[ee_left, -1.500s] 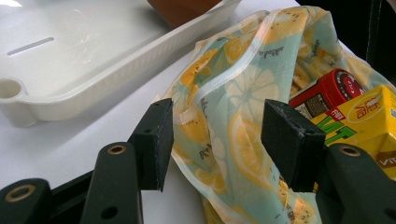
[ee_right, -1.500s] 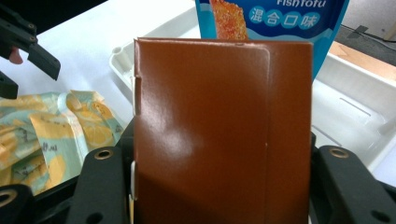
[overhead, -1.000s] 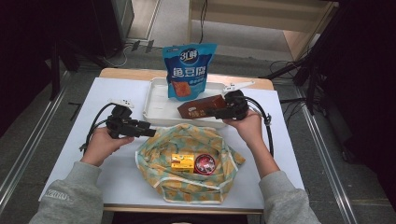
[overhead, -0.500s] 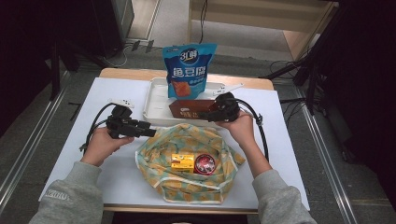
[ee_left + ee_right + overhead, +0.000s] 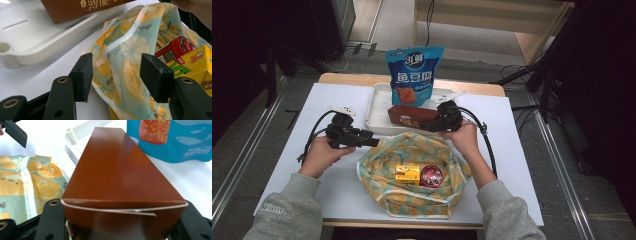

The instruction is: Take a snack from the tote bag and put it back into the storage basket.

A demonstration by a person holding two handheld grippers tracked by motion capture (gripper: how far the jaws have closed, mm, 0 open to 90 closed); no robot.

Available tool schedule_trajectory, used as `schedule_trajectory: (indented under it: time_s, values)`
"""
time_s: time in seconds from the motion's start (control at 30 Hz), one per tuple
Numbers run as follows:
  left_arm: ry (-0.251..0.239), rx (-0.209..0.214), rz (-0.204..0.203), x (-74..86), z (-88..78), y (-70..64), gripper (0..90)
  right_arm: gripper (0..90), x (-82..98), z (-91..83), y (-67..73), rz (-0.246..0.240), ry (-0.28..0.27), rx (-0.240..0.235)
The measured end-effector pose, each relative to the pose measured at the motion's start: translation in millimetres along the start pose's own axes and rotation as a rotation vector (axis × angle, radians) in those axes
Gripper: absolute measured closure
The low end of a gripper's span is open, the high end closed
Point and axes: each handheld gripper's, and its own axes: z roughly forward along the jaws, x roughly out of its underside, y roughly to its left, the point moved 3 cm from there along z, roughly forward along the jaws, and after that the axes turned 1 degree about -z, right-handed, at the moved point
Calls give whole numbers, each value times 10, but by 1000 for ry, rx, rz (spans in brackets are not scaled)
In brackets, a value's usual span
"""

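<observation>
The left gripper [image 5: 368, 140] is open at the bag's [image 5: 412, 150] left rim; in its own view a fold of the printed cloth [image 5: 122, 65] lies between the two pads, which stand clear of it. To its right, the right gripper [image 5: 434, 122] is clamped on one end of a brown box [image 5: 412, 116], its jaws spread wide by the box's width. The box lies level over the front edge of the white tray [image 5: 379, 107], its long axis running leftward away from the jaws, its free end toward the left gripper. The bag mouth lies just below and in front of the box, so the right hand is the one to lower it in. The box is a plain glossy brown carton [image 5: 120, 175] with pale lettering on one side. A yellow carton [image 5: 407, 174] and a red-lidded can [image 5: 432, 175] already sit in the bag.
</observation>
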Motion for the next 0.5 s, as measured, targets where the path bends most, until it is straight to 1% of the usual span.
schedule_trajectory:
  time_s: [0.17, 0.33, 0.37, 0.43, 0.5]
  values:
    - [1, 1, -1, 1, 4, 1, 445, 432, -7, 48, -17, 8, -6, -5]
    - [2, 1, 0, 2, 6, 1, 445, 427, 12, 111, -48, 11, 8, -18]
    - [2, 1, 0, 2, 7, 4, 445, 427, 21, 128, -57, 18, 5, -22]
    - [3, 1, -1, 2, 9, 5, 445, 427, 24, 143, -62, 18, -1, -25]
    - [5, 0, 0, 2, 16, 3, 445, 425, 31, 169, -62, 2, -5, -24]
